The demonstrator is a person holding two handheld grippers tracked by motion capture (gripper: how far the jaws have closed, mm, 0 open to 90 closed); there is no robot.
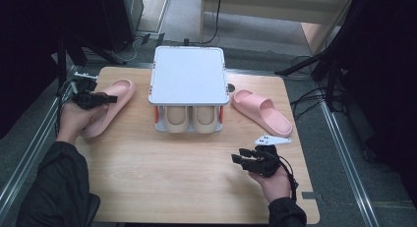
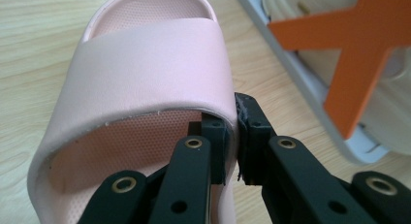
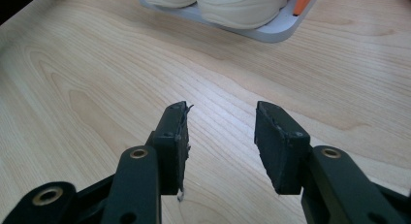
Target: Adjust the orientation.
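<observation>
In the left gripper view, the left gripper (image 2: pixel 231 136) is clenched on the pink slipper (image 2: pixel 145 69): 1 jaw sits inside under the strap's edge, the other outside, and the strap's right rim is pinched between them at the centre of the frame. In the high view this same left gripper (image 1: pixel 110 98) lies at the left of the frame, held by the person's left hand (image 1: pixel 81 116), with the slipper (image 1: pixel 119 92) lying on the wooden table (image 1: pixel 172 178) just left of the rack.

The right gripper (image 3: pixel 220 136) is released; in the right gripper view its 2 jaws stand well apart over bare wood, holding nothing. In the high view the right gripper (image 1: pixel 237 156) rests low at the right of centre, held by the right hand (image 1: pixel 275 180), its jaws pointing toward the left of the frame.

At upper centre of the high view stands a small grey shoe rack (image 1: pixel 188 74) with a flat top and orange side braces (image 1: pixel 156 114). On its lower shelf sits 1 pair of beige slippers (image 1: pixel 189 120), side by side. A 2nd pink slipper (image 1: pixel 260 111) lies on the table just right of the rack, angled toward the lower right, apart from both grippers.
</observation>
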